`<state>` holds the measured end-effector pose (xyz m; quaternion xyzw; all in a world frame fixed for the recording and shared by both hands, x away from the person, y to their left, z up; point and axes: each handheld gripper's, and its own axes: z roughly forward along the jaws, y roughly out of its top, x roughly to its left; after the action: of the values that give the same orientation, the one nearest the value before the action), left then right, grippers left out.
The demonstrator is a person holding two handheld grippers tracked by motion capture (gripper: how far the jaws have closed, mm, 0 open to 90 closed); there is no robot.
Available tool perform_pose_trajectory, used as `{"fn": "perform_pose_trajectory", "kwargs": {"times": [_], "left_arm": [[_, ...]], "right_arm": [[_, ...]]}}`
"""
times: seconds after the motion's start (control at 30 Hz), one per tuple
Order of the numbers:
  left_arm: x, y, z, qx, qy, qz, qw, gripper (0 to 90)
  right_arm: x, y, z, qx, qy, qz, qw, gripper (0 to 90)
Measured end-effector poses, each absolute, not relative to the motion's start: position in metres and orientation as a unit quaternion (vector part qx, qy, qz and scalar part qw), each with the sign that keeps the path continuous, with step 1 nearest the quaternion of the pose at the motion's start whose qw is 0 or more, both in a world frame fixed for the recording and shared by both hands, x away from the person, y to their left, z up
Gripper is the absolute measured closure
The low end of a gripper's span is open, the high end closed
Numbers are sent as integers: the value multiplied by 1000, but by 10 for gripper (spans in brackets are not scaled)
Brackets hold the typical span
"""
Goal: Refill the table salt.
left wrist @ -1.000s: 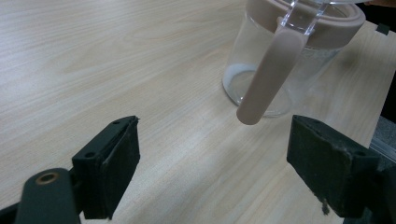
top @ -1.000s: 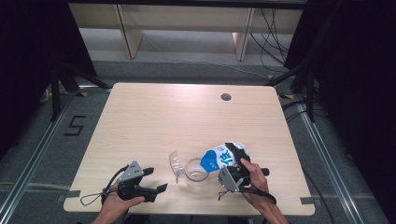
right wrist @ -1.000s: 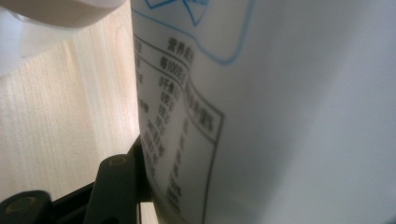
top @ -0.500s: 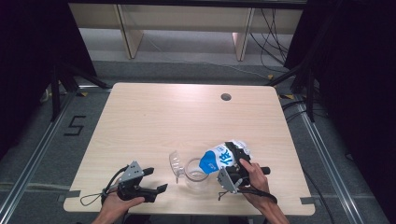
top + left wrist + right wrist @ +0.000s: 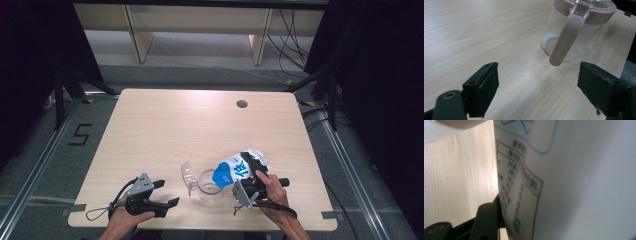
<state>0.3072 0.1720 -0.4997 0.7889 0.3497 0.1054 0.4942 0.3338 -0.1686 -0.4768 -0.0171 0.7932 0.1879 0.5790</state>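
Note:
A white and blue carton is tipped leftward, its blue end over the mouth of a clear pitcher. My right gripper is shut on the carton; in the right gripper view the printed carton presses against the one visible finger. The left gripper lies on the table left of the pitcher, open and holding nothing. In the left gripper view the pitcher's beige rim and handle stand just beyond the open left gripper. A thin white layer shows at the pitcher's bottom.
The pitcher's clear lid stands flipped open on its left side. The wooden table has a round cable hole at the far right. The near table edge runs close under both hands.

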Motion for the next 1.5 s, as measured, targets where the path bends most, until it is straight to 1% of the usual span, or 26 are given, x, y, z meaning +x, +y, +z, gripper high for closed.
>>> {"fn": "perform_pose_trajectory", "kwargs": {"times": [0.1,0.13,0.23,0.27,0.33,0.37,0.4,0.43,0.57,0.73,0.87,0.9,0.93,0.97,1.1,1.13,1.5], "left_arm": [[307,172,-500,788,351,107,494,167],[307,172,-500,787,352,107,496,167],[307,172,-500,789,351,107,493,167],[308,172,-500,789,349,104,494,167],[307,172,-500,789,351,106,493,167],[307,172,-500,787,352,105,496,167],[307,172,-500,789,350,106,493,167],[307,172,-500,789,352,106,493,167],[307,172,-500,787,352,106,496,167],[307,173,-500,789,350,107,494,167],[307,173,-500,789,350,106,494,167],[307,173,-500,789,350,106,493,167],[307,173,-500,789,350,106,493,167],[307,173,-500,789,350,106,493,167],[308,173,-500,788,350,104,495,167],[307,173,-500,788,350,106,495,166],[308,173,-500,788,350,105,495,167]], "right_arm": [[333,-168,-474,-29,786,170,594,470],[332,-168,-478,-1,790,185,584,470],[332,-168,-478,-6,789,182,587,470],[333,-167,-475,-29,788,171,591,470],[330,-167,-478,-2,791,178,586,472],[331,-167,-478,-11,790,180,587,472],[331,-166,-476,-19,781,181,597,472],[331,-166,-478,-9,789,179,588,472],[332,-166,-475,-37,785,160,597,474],[331,-167,-477,-19,788,164,593,474],[332,-166,-471,-60,782,146,604,476],[331,-166,-476,-29,788,156,595,476],[331,-166,-477,-32,787,165,594,476],[331,-167,-474,-44,776,154,610,476],[331,-166,-470,-65,775,138,613,477],[331,-166,-473,-49,774,152,613,477],[331,-166,-474,-59,771,146,617,480]]}}
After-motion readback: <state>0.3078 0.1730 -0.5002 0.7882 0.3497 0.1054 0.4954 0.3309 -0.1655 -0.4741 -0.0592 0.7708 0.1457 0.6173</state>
